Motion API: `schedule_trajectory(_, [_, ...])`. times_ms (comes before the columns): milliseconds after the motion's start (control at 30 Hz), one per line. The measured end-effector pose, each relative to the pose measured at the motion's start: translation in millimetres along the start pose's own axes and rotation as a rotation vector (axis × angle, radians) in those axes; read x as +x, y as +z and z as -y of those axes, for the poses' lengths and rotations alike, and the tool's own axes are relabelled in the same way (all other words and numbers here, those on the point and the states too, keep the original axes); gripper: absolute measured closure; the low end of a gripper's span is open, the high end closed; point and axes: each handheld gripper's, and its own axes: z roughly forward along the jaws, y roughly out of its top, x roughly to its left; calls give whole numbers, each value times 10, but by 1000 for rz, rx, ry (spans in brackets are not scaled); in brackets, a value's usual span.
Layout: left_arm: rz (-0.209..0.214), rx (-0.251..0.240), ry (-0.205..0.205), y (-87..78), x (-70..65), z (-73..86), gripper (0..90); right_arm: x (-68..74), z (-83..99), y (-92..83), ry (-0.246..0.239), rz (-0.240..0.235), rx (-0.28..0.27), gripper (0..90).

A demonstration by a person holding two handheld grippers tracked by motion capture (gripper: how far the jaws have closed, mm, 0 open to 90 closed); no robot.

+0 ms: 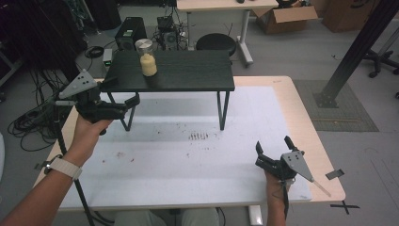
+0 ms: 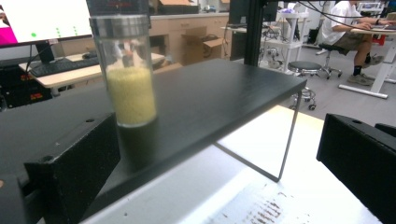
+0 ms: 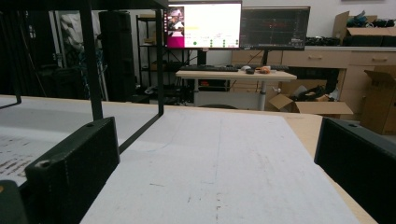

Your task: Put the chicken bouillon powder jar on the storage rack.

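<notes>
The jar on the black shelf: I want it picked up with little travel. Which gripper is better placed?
Left. The left gripper is open beside the shelf, facing the jar; the right gripper sits far off.

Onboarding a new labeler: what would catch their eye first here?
The jar of yellow grains, standing upright on the black shelf at the table's far side. Next, the left gripper, open at the shelf's left edge and facing the jar, and the right gripper, open near the table's right front corner.
</notes>
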Motion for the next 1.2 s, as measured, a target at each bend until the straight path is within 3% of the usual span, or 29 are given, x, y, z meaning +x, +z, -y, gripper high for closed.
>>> schedule_trajectory(567, [-30,-17,-40,-276,13,451,7,-2,1,-3,1,-2,-5,0])
schedule_trajectory(833, [-60,1,-39,-396,59,767,7,0,1,-3,-1,-2,-2,0])
schedule_trajectory(1200, [-105,-15,-95,-488,117,1218,8,2,-1,2,-3,-2,3,0])
